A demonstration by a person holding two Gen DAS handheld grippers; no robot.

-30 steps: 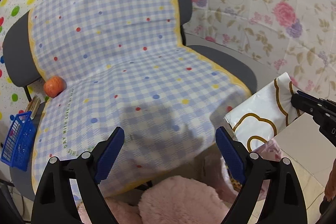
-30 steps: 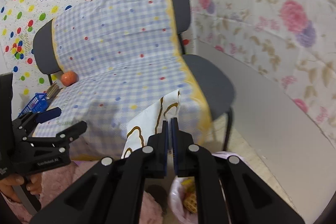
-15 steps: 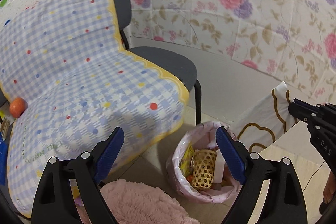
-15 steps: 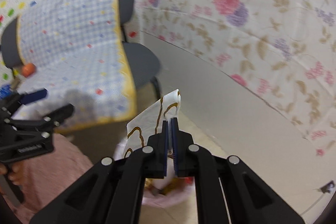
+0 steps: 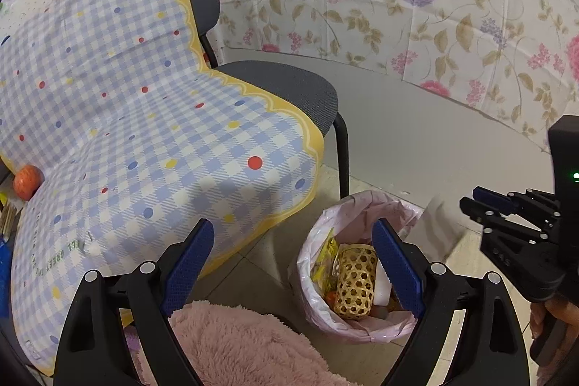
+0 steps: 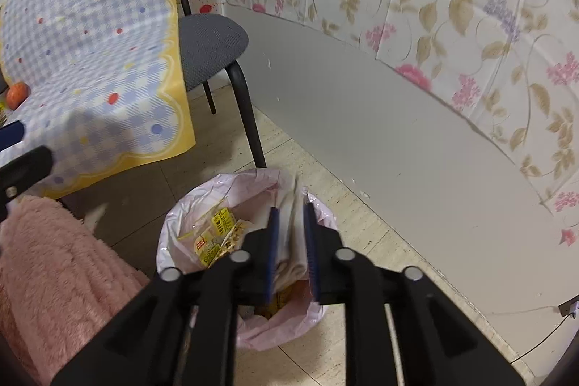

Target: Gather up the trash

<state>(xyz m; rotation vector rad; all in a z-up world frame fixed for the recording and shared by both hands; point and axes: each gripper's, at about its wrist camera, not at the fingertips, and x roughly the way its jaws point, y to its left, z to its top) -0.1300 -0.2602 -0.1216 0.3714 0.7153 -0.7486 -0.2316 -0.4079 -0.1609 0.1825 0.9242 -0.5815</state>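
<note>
At the far left of the left wrist view, an orange fruit [image 5: 27,181] is sitting against the edge of the checked cloth [image 5: 126,118] that is draping over the grey chair [image 5: 289,89]; the cloth's yellow scalloped border is hanging past the seat front, leaving the chair's right side bare. A pink fluffy rug [image 5: 239,346] is lying on the floor below the cloth, its right edge near the trash bin [image 5: 318,321]. The left gripper [image 5: 289,263] is hovering wide apart and holding nothing, with the bin showing between its fingers. The bin, lined with a pink bag, is standing on the tiled floor just right of the chair's front leg [image 5: 342,158], with open tile between it and the grey baseboard [image 5: 434,140]. Inside it are lying a woven basket cup [image 5: 354,284] and yellow wrappers [image 5: 324,259]. To its right a blurred white piece of paper [image 5: 439,228] is hanging in the air beside the bin's rim, just off the tips of the right gripper [image 5: 470,201].

In the right wrist view, the right gripper [image 6: 291,241] is pointing down over the bin [image 6: 181,223], its blue pads parted with a gap; the white paper [image 6: 289,216] is showing between them, and whether it is touching either pad I cannot tell. The floral wall covering [image 6: 452,6] is running along the right, well clear
</note>
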